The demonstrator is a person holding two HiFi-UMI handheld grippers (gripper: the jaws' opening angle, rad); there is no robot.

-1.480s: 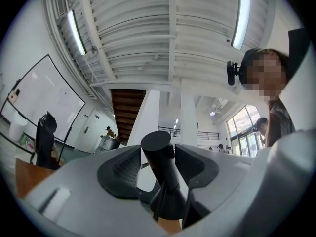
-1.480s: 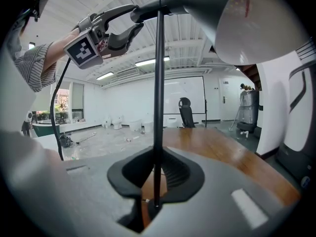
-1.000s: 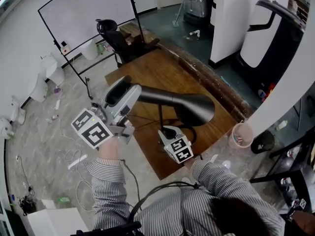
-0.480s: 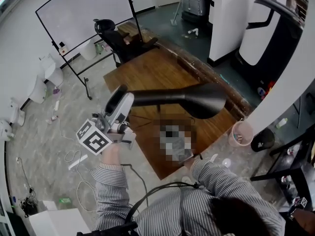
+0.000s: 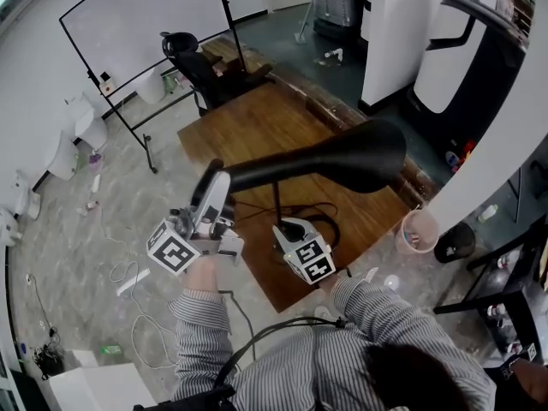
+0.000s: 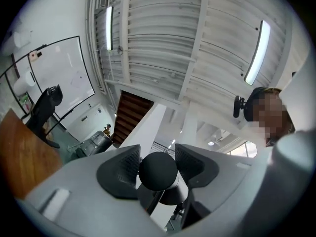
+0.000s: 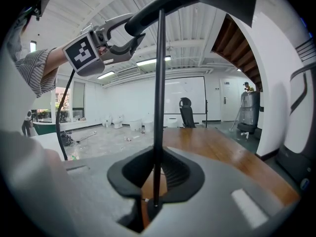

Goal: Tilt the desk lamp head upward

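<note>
The lamp stands on the wooden table (image 5: 257, 127), close in front of the person. Its long black lamp head (image 5: 342, 157) hangs over the table with the wide end to the right. That end already looks a bit higher than the thin end on the left.

The left gripper (image 5: 214, 187) is pinching the round thin end of the head. The right gripper (image 7: 157, 179) is pressed onto the thin pole (image 7: 159, 83) low down.

To do this well, push the thin end down slowly so the wide end goes up. Hold the pole tight so the lamp does not tip or slide.

The joint under the head is hidden. The wide end is cut off in the right gripper view. The lamp's foot is mostly behind the right gripper, and no view shows the bulb.
</note>
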